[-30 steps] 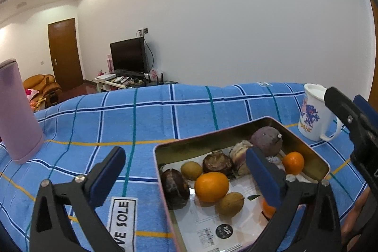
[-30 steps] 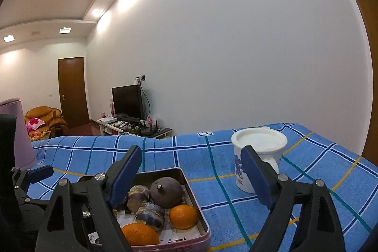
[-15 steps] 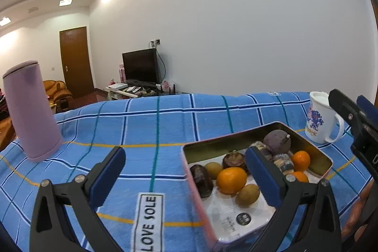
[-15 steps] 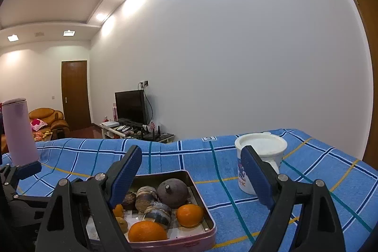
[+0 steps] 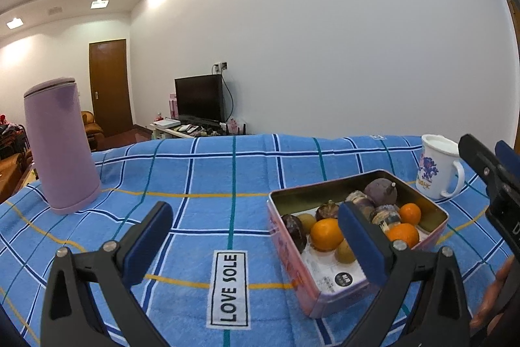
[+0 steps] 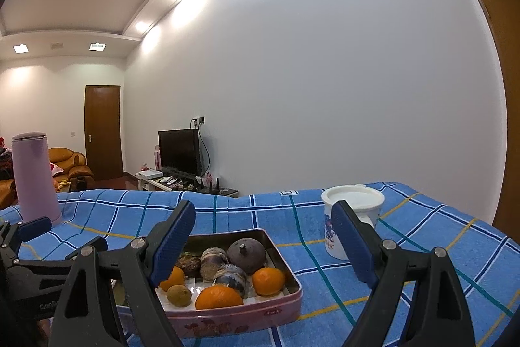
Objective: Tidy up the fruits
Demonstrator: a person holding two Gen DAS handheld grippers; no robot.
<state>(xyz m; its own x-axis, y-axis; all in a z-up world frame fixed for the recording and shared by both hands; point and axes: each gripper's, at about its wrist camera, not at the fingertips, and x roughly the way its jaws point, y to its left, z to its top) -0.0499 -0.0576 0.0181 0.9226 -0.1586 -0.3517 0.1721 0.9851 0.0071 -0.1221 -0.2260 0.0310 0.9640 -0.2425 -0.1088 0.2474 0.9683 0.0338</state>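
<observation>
**Both grippers wide open above the fruit tin**

Left gripper [image 5: 253,236] hangs with its blue-padded jaws spread wide, holding nothing; the right gripper [image 6: 263,239] is likewise agape and empty. Just ahead of both, a shallow rectangular metal tin [image 6: 286,269], pink outside, rests on the blue checked towel [image 5: 201,178]. Inside lie three glossy oranges [image 6: 219,297], two small brownish fruits [image 5: 344,251] and several dark, rough-skinned fruits [image 6: 246,251]. One white printed mug [image 6: 352,210] stands right of the tin; one matte lilac flask [image 5: 60,145] stands upright, well apart, on the left.
</observation>
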